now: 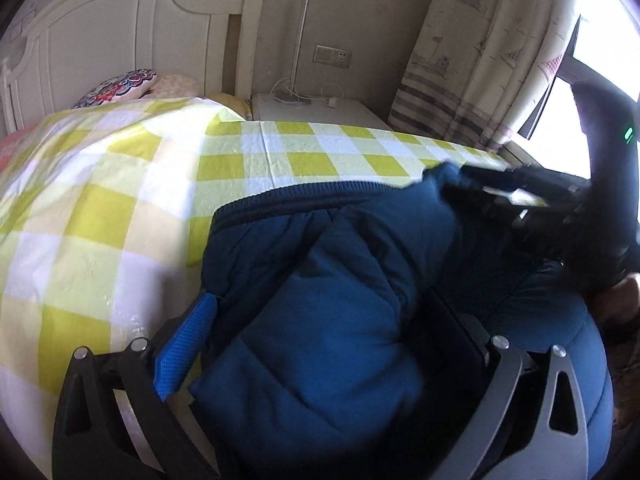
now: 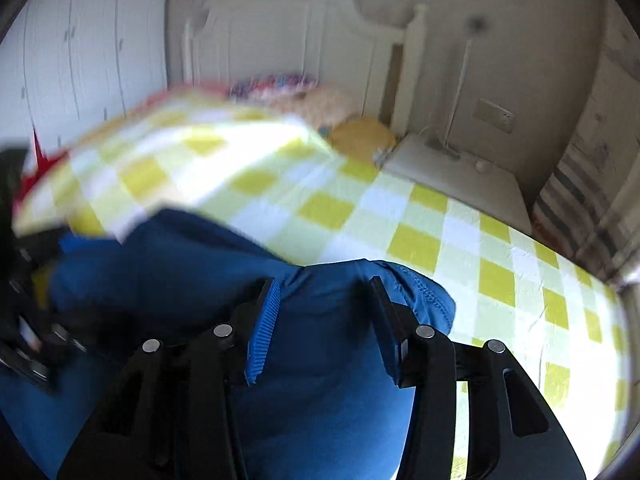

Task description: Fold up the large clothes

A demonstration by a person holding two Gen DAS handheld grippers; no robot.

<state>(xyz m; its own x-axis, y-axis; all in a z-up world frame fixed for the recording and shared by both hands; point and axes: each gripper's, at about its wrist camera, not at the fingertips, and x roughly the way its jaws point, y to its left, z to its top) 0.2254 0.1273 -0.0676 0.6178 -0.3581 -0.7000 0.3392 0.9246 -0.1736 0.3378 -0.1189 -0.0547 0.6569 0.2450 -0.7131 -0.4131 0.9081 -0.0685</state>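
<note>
Left tool [image 1: 316, 344] sits low over the bed, jaws wide apart with a thick fold of the navy puffer jacket [image 1: 320, 292] bulging between them; blue pad [image 1: 186, 350] touches the jacket's left edge, the other finger is sunk in the fabric, so whether it actually pinches I cannot tell. Right tool [image 2: 324, 332] has jaws partly apart, jacket fabric [image 2: 328, 360] filling the gap and touching both pads, stitched edge spilling past the right finger; reads as clamped on it. Right-wrist view is motion-blurred. Jacket lies bunched on the near side of the yellow-and-white checked bedsheet [image 1: 280, 152]. White headboard [image 1: 120, 36], patterned pillow [image 1: 116, 88], white nightstand [image 1: 320, 110] and curtain [image 1: 480, 60] sit beyond.
</note>
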